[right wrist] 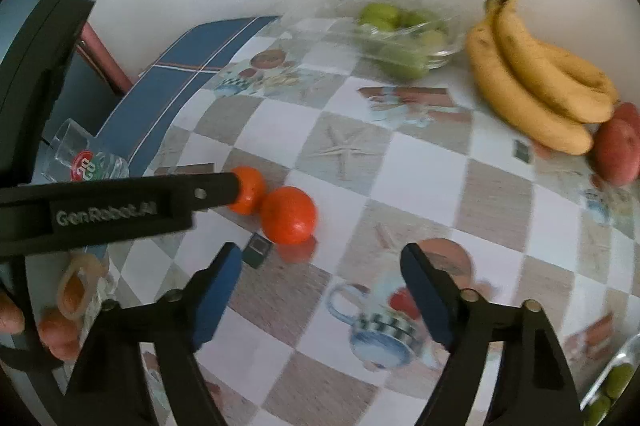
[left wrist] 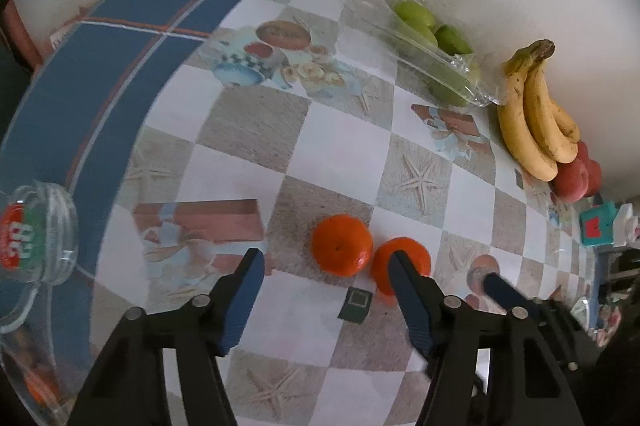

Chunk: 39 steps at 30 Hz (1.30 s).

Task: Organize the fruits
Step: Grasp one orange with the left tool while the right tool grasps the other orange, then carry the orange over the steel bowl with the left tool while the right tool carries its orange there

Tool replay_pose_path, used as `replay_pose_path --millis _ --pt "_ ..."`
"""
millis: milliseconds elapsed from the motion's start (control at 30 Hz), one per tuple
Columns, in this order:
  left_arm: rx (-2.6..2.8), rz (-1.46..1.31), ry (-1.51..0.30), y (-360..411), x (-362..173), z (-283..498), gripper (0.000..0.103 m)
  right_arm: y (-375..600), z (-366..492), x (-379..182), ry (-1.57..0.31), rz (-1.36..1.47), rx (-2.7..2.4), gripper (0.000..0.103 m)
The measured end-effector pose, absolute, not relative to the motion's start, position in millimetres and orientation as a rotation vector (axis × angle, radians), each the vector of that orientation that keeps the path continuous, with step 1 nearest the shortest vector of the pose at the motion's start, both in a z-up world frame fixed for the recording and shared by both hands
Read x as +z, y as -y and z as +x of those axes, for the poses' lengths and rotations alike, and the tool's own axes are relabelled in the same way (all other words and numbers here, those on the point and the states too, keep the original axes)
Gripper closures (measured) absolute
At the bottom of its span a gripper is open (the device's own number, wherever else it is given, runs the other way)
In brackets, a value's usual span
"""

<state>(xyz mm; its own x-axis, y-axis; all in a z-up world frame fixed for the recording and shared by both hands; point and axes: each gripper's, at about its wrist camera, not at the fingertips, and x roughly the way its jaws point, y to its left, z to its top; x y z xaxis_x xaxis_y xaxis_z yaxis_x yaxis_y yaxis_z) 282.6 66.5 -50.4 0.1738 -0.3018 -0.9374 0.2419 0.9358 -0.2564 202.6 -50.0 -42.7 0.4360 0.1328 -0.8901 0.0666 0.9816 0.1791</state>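
Observation:
Two tangerines lie side by side on the checkered tablecloth. My left gripper is open and empty, hovering over them: the left tangerine sits between its fingers, the right tangerine is partly behind its right finger. In the right wrist view the near tangerine is in full sight and the other tangerine is half hidden by the left gripper's arm. My right gripper is open and empty, to the right of the tangerines. Bananas, bagged green fruit and red apples lie along the wall.
A clear plastic container with a red-green label sits at the table's left edge on the blue border. A small dark square tag lies by the tangerines. A teal box stands far right. The white wall runs behind the fruit.

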Motion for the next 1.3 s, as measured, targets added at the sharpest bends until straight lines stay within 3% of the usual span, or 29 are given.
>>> replay_pose_path --millis 367,600,867,1300 --pt "-0.422 -0.058 -1.371 -61 -68 294 0.048 40 228 -72 -1.160 0.199 0.072 0.035" --pt "-0.467 -0.095 -1.375 -59 -70 297 0.064 37 237 -75 -1.147 0.197 0.099 0.041" --pt "-0.462 -0.107 -1.381 -58 -68 298 0.065 34 239 -76 -1.142 0.202 0.128 0.062" --pt "-0.356 -0.159 -1.343 -69 -40 265 0.065 38 203 -56 -1.124 0.233 0.125 0.063"
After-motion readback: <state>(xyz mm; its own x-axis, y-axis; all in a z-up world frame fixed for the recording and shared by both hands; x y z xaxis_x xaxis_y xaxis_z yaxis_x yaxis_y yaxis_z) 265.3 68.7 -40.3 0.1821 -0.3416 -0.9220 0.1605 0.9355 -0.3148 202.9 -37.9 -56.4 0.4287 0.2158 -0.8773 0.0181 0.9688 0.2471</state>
